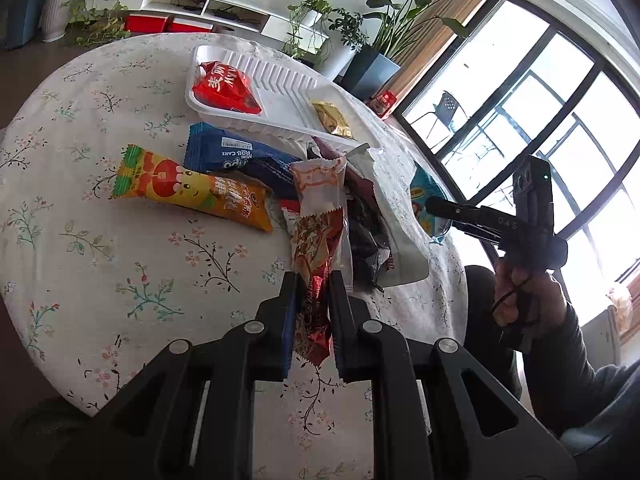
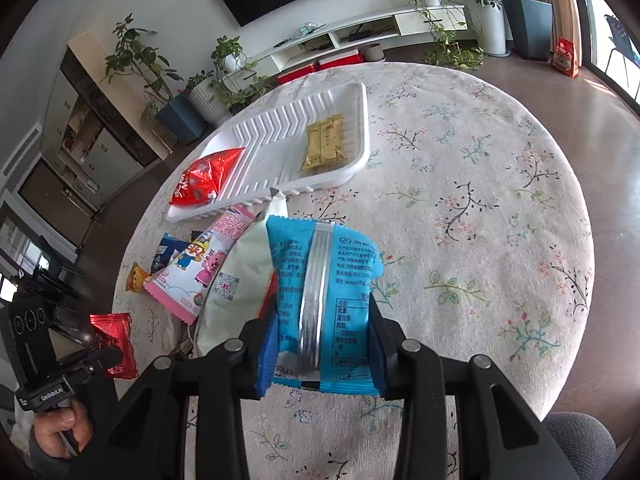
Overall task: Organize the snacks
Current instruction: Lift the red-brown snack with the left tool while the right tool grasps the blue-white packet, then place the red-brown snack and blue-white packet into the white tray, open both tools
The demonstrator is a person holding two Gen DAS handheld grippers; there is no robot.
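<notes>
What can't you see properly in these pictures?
- Dark crinkly packets in the pile: left wrist view, covered by the white pouch and red-orange wrapper.
- Light blue snack packet front: right wrist view shows only its back.
- Its small print: too tiny.

Round table (image 2: pixel 500 208) under floral cloth. On it: white tray (image 2: pixel 280 148) at far side. Just in front of tray, loose pile: blue cake pack (image 1: pixel 240 160), orange bar (image 1: pixel 192 192), pink cartoon pack (image 2: pixel 200 264), pale bag (image 2: pixel 240 280).
</notes>
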